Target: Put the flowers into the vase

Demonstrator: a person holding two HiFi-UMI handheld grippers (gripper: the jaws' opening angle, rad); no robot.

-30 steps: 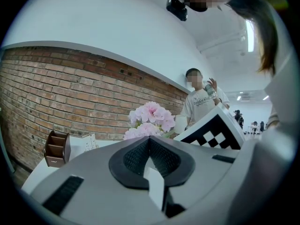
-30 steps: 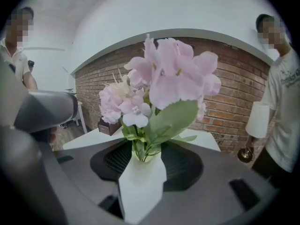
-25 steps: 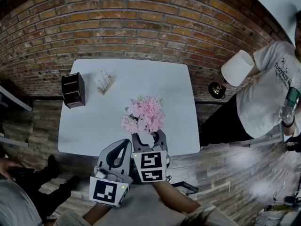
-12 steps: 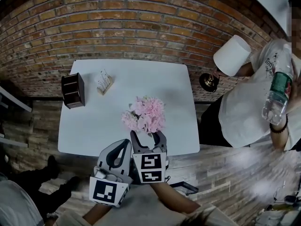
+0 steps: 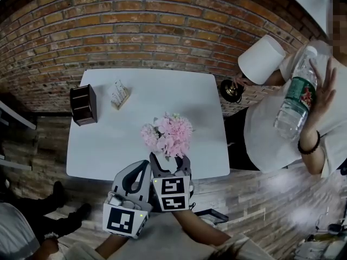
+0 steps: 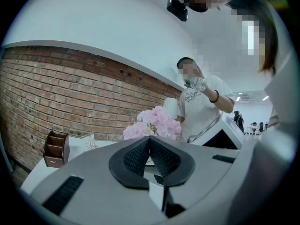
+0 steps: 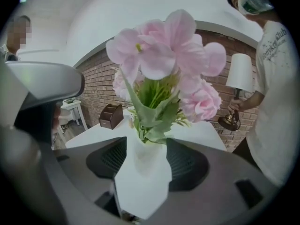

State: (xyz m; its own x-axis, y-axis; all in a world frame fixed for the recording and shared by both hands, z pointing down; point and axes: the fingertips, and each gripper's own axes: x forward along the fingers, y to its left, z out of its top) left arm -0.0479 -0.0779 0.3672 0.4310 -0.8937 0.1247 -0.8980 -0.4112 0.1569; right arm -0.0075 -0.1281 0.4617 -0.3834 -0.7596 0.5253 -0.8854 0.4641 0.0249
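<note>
The pink flowers point(image 5: 167, 134) already stand in the white vase point(image 7: 143, 165), which sits on the white table point(image 5: 135, 91) close to its near edge. The right gripper point(image 5: 171, 163) has the vase between its jaws, and they've just been opening to their widest. The pads look about clear of the vase's sides. So the job now, I'd say, is letting go cleanly: hold those jaws spread and draw straight back toward the near side without twisting, because the blooms look top-heavy and the edge is close. The left gripper point(image 5: 144, 167), just to the left, is closed on nothing and had best stay out of it. A wooden box point(image 5: 84, 103) sits far left, well apart.
</note>
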